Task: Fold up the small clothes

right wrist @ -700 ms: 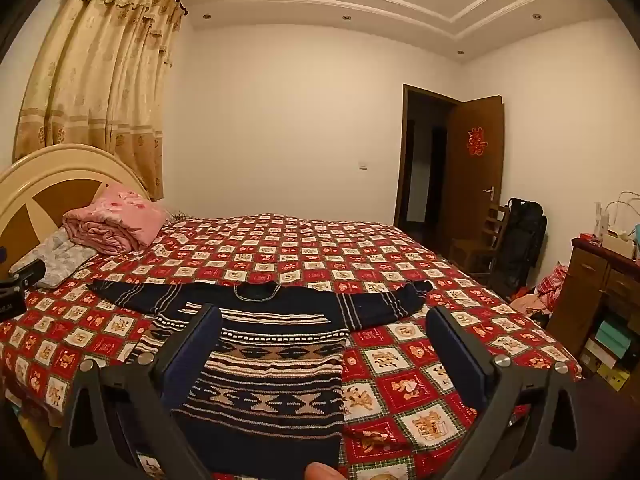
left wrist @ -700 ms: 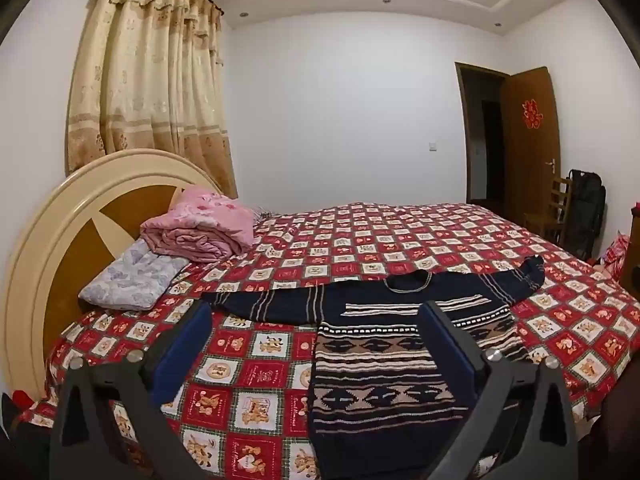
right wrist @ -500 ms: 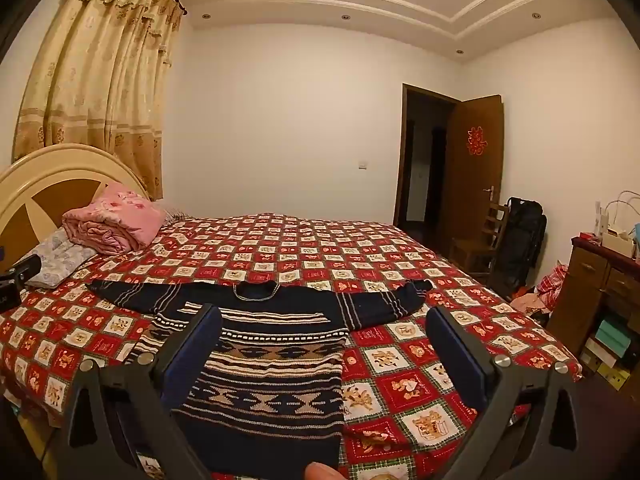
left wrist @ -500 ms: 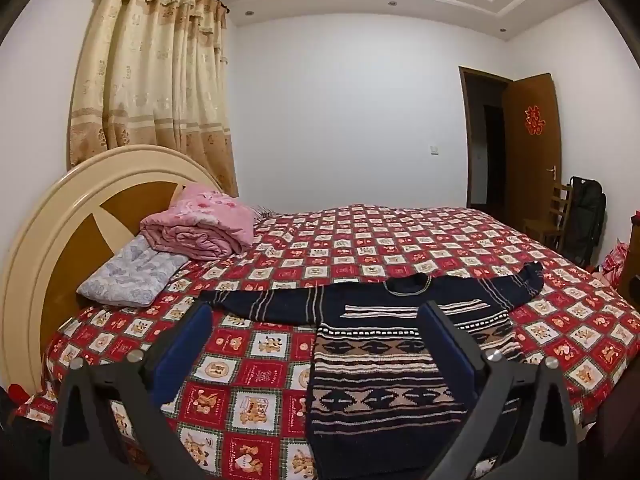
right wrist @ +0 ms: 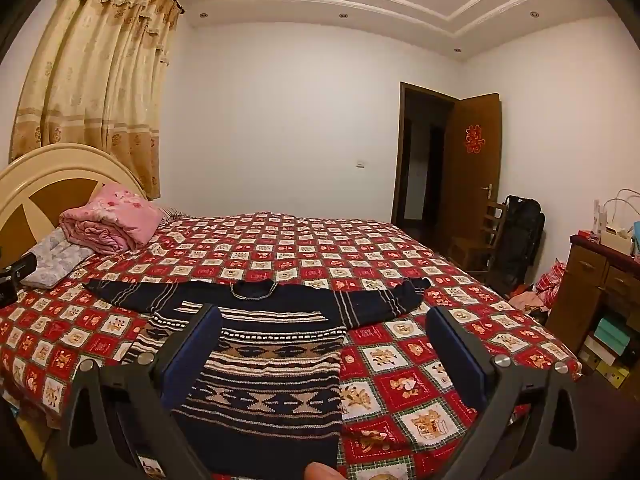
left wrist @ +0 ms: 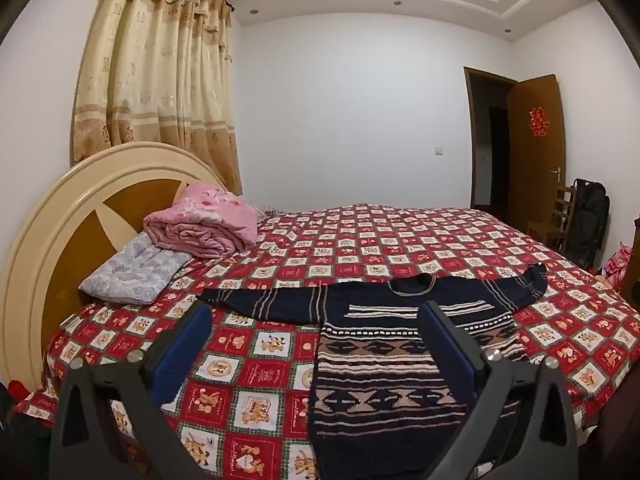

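A dark navy knitted sweater (left wrist: 384, 376) (right wrist: 264, 364) with cream and tan pattern bands lies flat on the bed, sleeves spread left and right, collar at the far side, hem toward me. My left gripper (left wrist: 316, 316) hovers open above the bed's near edge, over the sweater's left side, with nothing between its blue pads. Over the sweater's right side my right gripper (right wrist: 324, 316) is likewise open and holds nothing. A fingertip (right wrist: 320, 472) shows at the bottom edge of the right wrist view.
The bed has a red checked cover (left wrist: 400, 240) (right wrist: 320, 240). A folded pink blanket (left wrist: 204, 224) and a grey pillow (left wrist: 132, 272) lie by the round headboard (left wrist: 60, 216). Right of the bed stand a wooden cabinet (right wrist: 596, 292), a chair (right wrist: 480, 236) and an open door (right wrist: 472, 160).
The left wrist view has tilted up slightly, so the bed sits a little lower in it. The right wrist view is nearly unchanged. Both grippers stay open.
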Demonstrator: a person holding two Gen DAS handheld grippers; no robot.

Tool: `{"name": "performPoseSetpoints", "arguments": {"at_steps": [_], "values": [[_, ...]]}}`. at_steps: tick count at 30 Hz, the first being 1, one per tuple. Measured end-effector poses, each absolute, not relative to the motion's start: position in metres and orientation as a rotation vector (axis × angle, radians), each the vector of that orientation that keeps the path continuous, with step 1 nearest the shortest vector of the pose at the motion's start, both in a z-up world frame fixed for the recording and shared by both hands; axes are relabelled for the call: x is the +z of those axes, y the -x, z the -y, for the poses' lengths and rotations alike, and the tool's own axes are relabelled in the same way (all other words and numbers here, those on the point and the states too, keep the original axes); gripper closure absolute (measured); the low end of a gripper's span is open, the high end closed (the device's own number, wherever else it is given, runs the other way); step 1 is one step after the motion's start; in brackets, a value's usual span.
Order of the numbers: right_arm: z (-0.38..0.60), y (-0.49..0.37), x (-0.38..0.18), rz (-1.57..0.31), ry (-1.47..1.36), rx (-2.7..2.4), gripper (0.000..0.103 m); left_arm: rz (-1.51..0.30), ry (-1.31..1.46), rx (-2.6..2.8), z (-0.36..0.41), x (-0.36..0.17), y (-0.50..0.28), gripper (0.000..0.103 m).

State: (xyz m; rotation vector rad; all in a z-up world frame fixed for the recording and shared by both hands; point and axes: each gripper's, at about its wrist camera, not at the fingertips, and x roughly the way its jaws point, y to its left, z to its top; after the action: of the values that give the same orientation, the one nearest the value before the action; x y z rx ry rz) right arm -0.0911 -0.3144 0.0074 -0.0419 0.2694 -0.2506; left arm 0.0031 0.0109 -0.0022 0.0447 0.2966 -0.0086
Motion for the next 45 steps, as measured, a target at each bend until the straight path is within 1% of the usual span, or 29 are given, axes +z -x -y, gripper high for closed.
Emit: {"name": "performPoseSetpoints", "arguments": {"at_steps": [45], "values": [[0.31, 0.085, -0.006, -0.287, 0.048, -0.229, 0.001, -0.317, -0.044, -0.006, -0.013, -0.015, -0.007, 0.0]]}}
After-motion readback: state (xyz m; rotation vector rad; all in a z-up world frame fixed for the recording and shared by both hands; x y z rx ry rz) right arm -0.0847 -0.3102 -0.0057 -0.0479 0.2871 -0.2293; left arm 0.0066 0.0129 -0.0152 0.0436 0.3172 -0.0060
